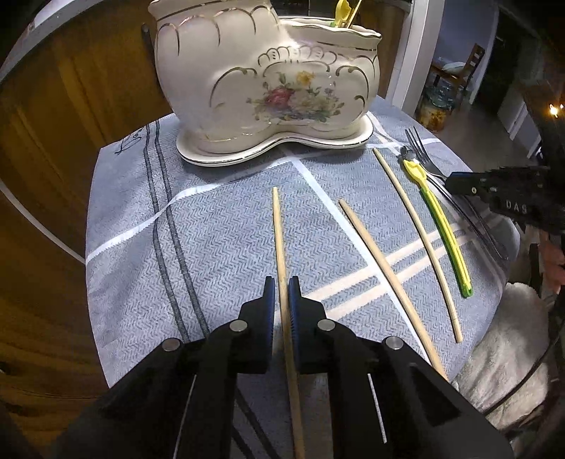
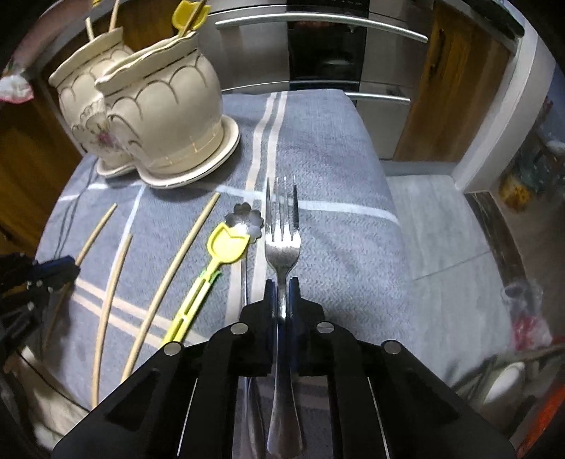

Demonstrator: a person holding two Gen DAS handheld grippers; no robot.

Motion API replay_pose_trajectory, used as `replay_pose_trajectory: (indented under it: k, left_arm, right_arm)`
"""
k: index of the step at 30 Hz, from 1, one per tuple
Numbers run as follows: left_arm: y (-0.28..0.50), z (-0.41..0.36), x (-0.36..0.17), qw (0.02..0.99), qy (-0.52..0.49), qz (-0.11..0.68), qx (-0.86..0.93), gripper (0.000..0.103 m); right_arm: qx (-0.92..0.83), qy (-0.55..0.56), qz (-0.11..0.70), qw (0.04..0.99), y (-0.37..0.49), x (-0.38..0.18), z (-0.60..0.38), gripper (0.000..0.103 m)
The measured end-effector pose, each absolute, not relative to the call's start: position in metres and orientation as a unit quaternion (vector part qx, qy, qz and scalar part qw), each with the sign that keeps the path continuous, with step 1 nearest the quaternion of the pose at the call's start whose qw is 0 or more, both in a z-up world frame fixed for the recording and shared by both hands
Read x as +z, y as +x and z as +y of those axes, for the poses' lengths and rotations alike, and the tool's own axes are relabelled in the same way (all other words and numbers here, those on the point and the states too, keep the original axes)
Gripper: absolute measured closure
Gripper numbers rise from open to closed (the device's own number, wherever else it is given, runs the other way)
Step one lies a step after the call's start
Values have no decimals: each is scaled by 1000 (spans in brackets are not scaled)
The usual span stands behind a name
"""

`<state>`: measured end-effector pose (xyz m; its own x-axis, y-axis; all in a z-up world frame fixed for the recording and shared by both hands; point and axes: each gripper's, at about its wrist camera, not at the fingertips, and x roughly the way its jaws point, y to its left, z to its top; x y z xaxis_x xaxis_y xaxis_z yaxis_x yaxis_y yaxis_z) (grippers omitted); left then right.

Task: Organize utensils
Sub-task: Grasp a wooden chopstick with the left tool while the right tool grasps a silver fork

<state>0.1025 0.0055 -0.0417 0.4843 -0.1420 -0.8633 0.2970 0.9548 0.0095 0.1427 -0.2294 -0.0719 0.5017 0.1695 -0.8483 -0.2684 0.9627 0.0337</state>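
My left gripper (image 1: 281, 282) is shut on a wooden chopstick (image 1: 279, 240) that runs forward between its blue pads, over the blue-grey cloth. Two more chopsticks (image 1: 374, 268) (image 1: 420, 229) lie to its right, then a yellow-green tulip-topped pick (image 1: 438, 219) and a fork (image 1: 420, 148). My right gripper (image 2: 281, 282) is shut on a steel fork (image 2: 282, 247), tines pointing away. Beside it lie the yellow pick (image 2: 226, 247) and a flower-ended metal utensil (image 2: 247, 215). The cream floral ceramic holder (image 1: 268, 81) (image 2: 159, 106) stands at the back with a yellow pick (image 1: 342, 12) in it.
The cloth (image 1: 219, 219) covers a small table whose right edge (image 2: 374, 169) drops to a tiled floor. A wooden cabinet (image 1: 53, 123) stands left, an oven front (image 2: 325, 53) behind. My right gripper's black body (image 1: 501, 197) shows at the right of the left wrist view.
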Motion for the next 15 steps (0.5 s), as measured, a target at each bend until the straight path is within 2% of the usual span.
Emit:
replay_pose_trajectory:
  k: [8,15]
  left_arm:
    - [105,11,-42,862,71,483,-133,98]
    - [94,25,-12,898,46,414,-141,98]
  right_arm:
    - [135,-47,453,880,132,-65,-233,97]
    - [164,-28,375,912,110,-30,-242,97]
